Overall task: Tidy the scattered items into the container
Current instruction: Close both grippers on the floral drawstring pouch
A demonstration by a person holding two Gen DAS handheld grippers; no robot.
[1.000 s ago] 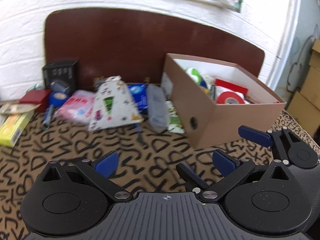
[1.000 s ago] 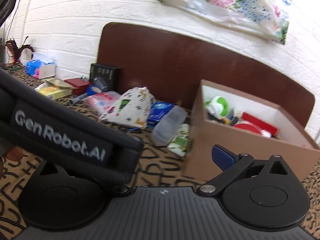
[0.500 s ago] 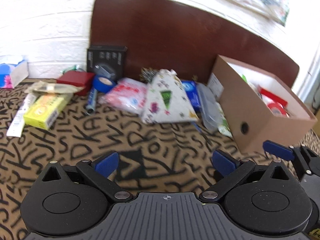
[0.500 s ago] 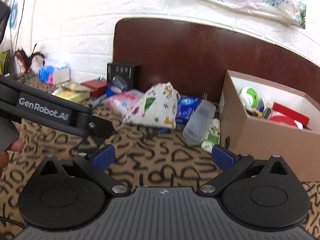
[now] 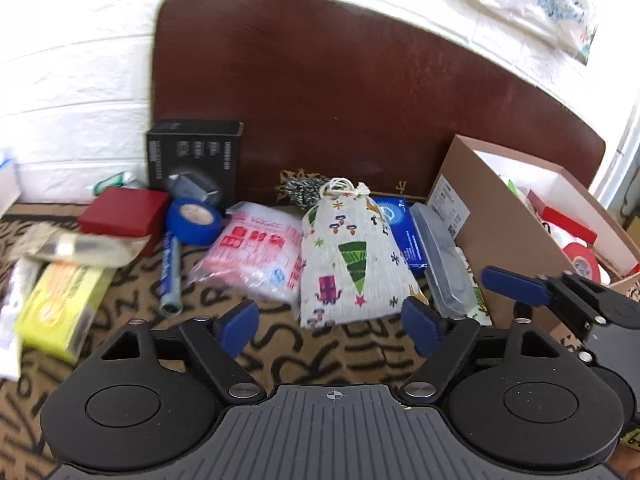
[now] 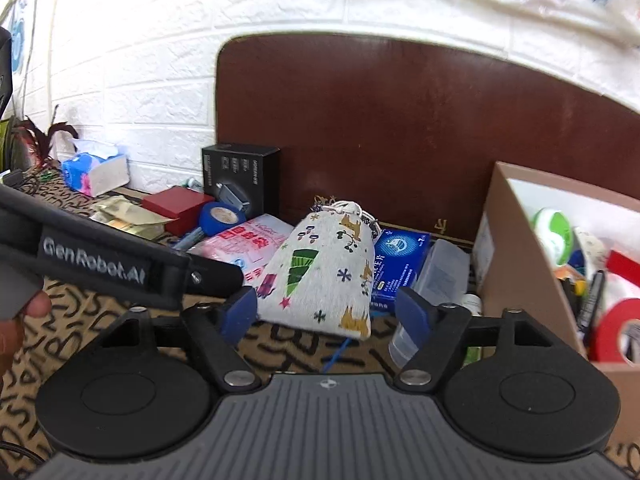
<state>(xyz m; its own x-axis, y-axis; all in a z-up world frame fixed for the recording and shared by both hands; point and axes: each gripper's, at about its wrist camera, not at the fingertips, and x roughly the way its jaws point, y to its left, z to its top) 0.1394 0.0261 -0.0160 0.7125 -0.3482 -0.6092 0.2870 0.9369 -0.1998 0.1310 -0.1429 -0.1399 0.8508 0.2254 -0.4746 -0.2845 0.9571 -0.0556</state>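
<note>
A patterned white drawstring pouch [image 5: 348, 264] lies on the patterned cloth ahead of both grippers; it also shows in the right wrist view [image 6: 324, 276]. A brown cardboard box [image 5: 496, 224] stands at the right, holding tape rolls and other items [image 6: 576, 264]. My left gripper [image 5: 332, 324] is open and empty, just short of the pouch. My right gripper [image 6: 328, 312] is open and empty, close in front of the pouch. Beside the pouch lie a pink packet [image 5: 260, 252], a blue packet [image 6: 400, 268] and a clear grey case [image 5: 444, 264].
At the left are a blue tape roll [image 5: 194, 220], a pen [image 5: 170, 272], a red box [image 5: 124, 210], a black box [image 5: 192, 160], a yellow box [image 5: 60, 304] and a tissue pack [image 6: 94, 168]. A dark wooden board [image 5: 360, 92] stands against the white brick wall.
Both grippers have swung left from the box and moved closer to the pouch. The left gripper's arm now crosses the left of the right wrist view.
</note>
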